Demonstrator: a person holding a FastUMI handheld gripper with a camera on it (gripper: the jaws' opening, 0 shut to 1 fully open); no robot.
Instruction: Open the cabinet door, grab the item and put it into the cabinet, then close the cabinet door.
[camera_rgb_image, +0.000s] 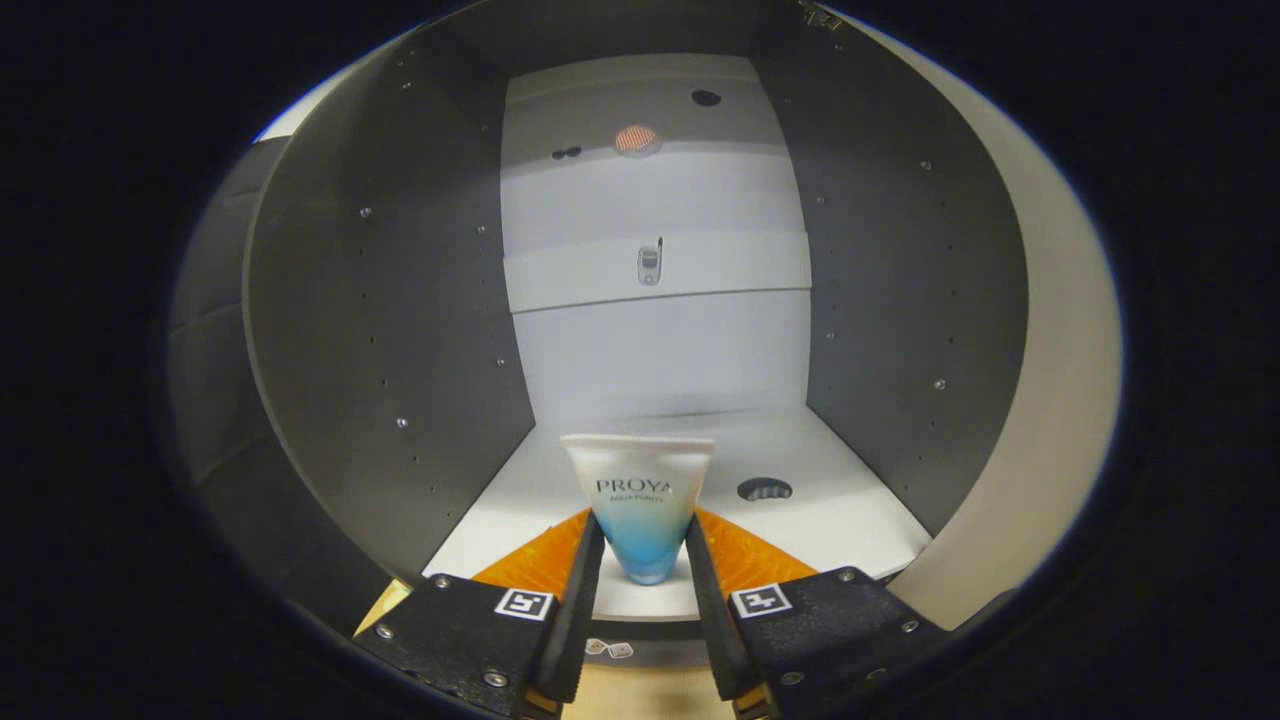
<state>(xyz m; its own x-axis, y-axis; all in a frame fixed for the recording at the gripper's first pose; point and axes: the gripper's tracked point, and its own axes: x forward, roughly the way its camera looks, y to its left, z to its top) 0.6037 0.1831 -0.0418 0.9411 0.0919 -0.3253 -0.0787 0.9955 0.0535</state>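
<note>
- claw (645, 545) clamped on tube (640, 505), which fills the gap between its fingers
- cabinet (380, 330) side walls close on both sides
- shelf floor (850, 510) beyond tube bare up to back wall
- upper shelf (655, 270) well above

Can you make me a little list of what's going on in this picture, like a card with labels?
place: inside an open cabinet with grey side walls
held thing: a white and blue tube, wide flat end up
gripper: both fingers press on the tube's narrow lower part
tube position: at the front of the white cabinet floor; whether it touches the floor cannot be told
floor detail: a round hole beside the tube
back wall: pale, with a horizontal rail across it
step not yet done: letting go of the tube
</note>
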